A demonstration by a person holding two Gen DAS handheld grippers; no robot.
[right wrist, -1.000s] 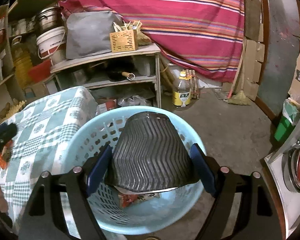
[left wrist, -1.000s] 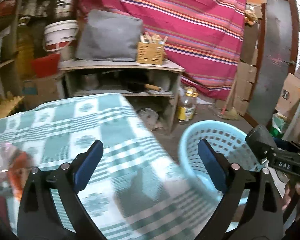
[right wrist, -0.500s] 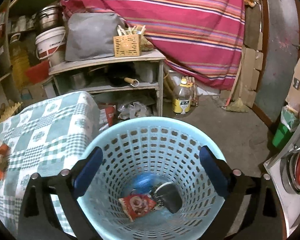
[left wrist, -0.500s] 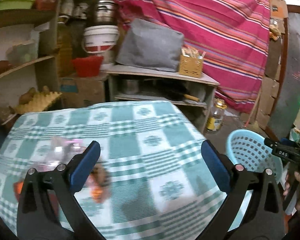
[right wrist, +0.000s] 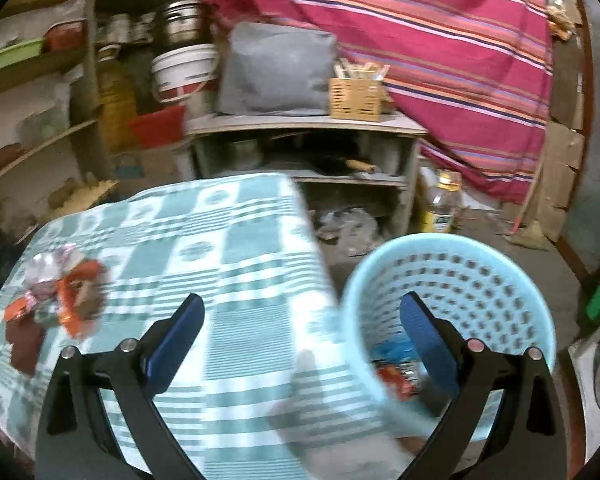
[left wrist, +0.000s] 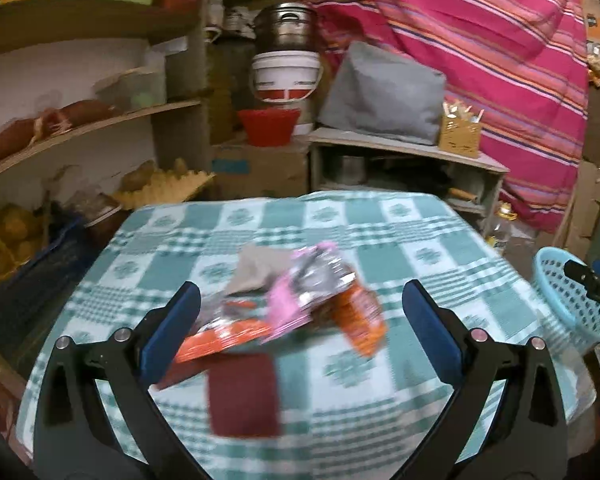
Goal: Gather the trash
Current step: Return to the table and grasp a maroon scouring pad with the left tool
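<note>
Left gripper (left wrist: 300,312) spread wide, nothing between jaws; wrapper pile (left wrist: 296,312) lies just beyond its tips on checked tablecloth (left wrist: 400,248)
Right gripper (right wrist: 300,320) jaws just opened, spread wide, empty; blue basket (right wrist: 480,264) near right, wrappers inside; wrapper pile far left on cloth

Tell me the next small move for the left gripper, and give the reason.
Probably lower the left gripper onto the wrapper pile on the checked tablecloth and close on one piece. Its jaws stand open and empty with the wrappers framed between them, while the blue basket beside the table already holds some trash.
</note>
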